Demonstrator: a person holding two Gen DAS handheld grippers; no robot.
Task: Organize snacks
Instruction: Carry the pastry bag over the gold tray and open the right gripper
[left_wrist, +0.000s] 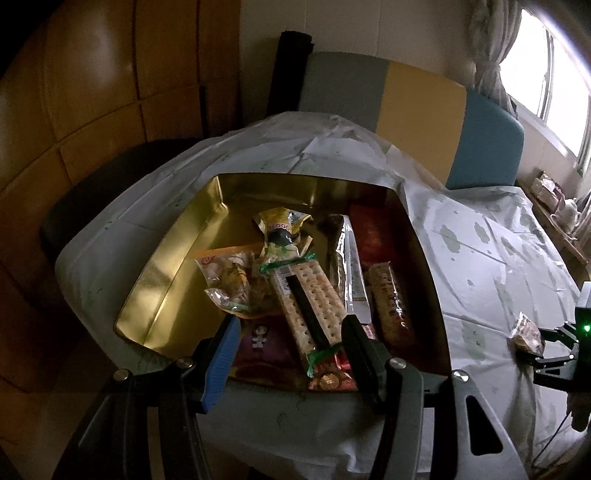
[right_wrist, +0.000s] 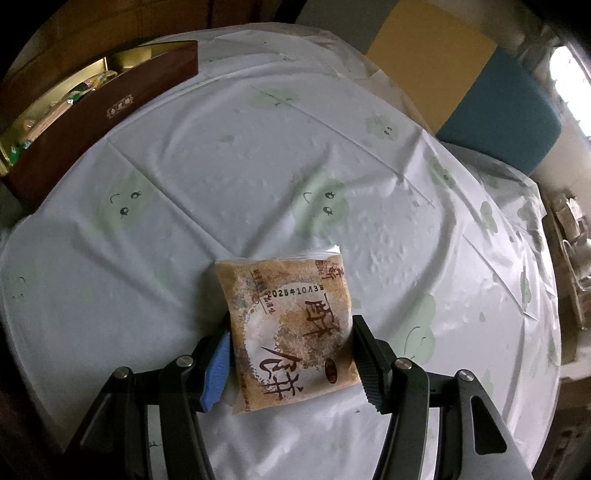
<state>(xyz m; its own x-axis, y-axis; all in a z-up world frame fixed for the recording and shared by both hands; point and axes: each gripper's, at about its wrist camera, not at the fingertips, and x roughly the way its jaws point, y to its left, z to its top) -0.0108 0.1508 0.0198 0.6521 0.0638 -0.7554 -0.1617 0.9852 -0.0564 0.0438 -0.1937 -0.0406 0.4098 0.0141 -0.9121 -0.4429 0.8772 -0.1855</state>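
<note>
Closest to me in the right wrist view, my right hand-held gripper (right_wrist: 290, 354) stands spread wide around a brown pastry packet (right_wrist: 288, 328) printed with large characters and a date; the packet lies flat on the counter (right_wrist: 221, 166), and the blue pad (right_wrist: 216, 373) and the black finger sit at its two side edges, though I cannot tell whether they actually press it. The left wrist view gives me that same packet (left_wrist: 526, 332) only as a small shape at the far right, just in front of the right hand-held gripper (left_wrist: 546, 345). In the left wrist view my left hand-held gripper (left_wrist: 288, 343) is wide open and holds nothing, hanging over the near edge of the gold-lined box (left_wrist: 166, 266). Just beyond its fingers lies a long cracker pack (left_wrist: 306, 295) with green ends, tilted across other wrappers; a clear bag of sweets (left_wrist: 229, 277) sits to its left, a yellow pouch (left_wrist: 280, 229) behind, and a brown bar (left_wrist: 391, 299) along the right wall. The right wrist view shows the box (right_wrist: 110, 110) only from outside, its dark brown wall and a slice of gold interior, well apart from the packet at the far left. A pale cloth with green blobs covers the counter. Farther off stand chair backs in grey (left_wrist: 343, 88), yellow (left_wrist: 417, 122) and blue (left_wrist: 487, 147).
</note>
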